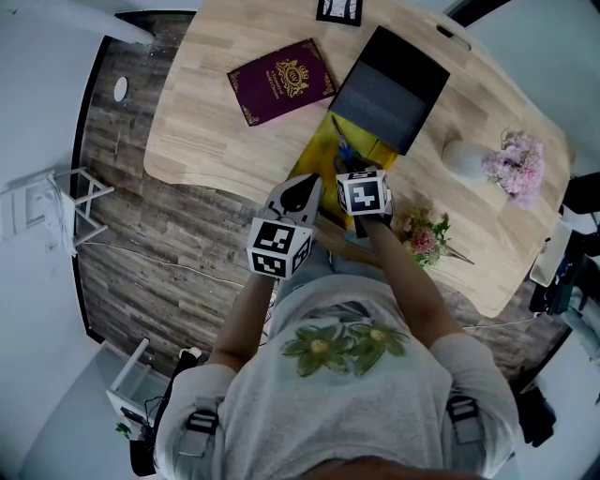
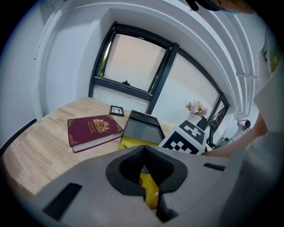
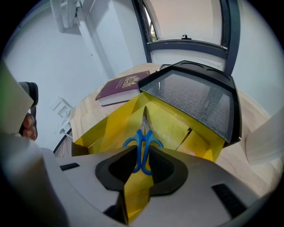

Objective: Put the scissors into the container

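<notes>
White-walled rm w/ a big dark-framed window. Floor is grey-brown wood plank.

Table: pale wood, fine grain, rounded corners.

Person stands at its near edge, a gripper in each hand.

Black lid, textured grey inner face, sits tilted over the far side of the container. The container is a bright yellow open box w/ thin glossy walls, near the table's near edge.

Maroon book w/ gold crest lies flat to the left of the box, apart from it. White vase w/ pink flowers stands at the right end. A smaller bunch of flowers lies by the near edge, beside the right arm. Small black frame is at the far edge.

L gripper: jaws closed, w/ a yellow piece of the box pinched btwn them at the near-left corner. R gripper: jaws closed on the near yellow wall.

Scissors lie inside the container, just past the R jaws. They have blue plastic handles w/ long loops. The short metal blades are closed and point away toward the lid, handles nearest the jaws.
</notes>
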Motion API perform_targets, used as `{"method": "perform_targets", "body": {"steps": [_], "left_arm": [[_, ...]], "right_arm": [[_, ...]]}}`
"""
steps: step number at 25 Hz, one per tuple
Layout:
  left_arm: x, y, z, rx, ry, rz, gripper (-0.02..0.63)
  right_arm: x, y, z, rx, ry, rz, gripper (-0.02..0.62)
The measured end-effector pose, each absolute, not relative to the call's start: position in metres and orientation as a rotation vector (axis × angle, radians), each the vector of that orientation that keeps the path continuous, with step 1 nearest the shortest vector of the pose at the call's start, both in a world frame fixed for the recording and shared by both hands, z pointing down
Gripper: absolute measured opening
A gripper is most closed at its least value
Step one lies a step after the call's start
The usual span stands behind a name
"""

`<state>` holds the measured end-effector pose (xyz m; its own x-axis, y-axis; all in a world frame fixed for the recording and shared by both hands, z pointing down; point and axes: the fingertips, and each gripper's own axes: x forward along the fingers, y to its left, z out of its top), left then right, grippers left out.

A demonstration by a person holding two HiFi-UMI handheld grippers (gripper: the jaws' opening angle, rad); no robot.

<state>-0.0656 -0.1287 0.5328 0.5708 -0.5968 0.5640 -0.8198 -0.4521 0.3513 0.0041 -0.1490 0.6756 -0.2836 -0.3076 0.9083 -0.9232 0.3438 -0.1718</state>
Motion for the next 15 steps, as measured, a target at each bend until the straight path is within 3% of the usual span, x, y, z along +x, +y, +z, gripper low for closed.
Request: {"method": "perform_targets", "body": {"steps": [15], "left_arm": [[-0.07, -0.131, 0.531, 2.208, -1.13, 0.49, 0.006]], "right_arm": [[-0.002, -0.145, 0.683, 0.945, -1.743, 0.826, 0.083]]}}
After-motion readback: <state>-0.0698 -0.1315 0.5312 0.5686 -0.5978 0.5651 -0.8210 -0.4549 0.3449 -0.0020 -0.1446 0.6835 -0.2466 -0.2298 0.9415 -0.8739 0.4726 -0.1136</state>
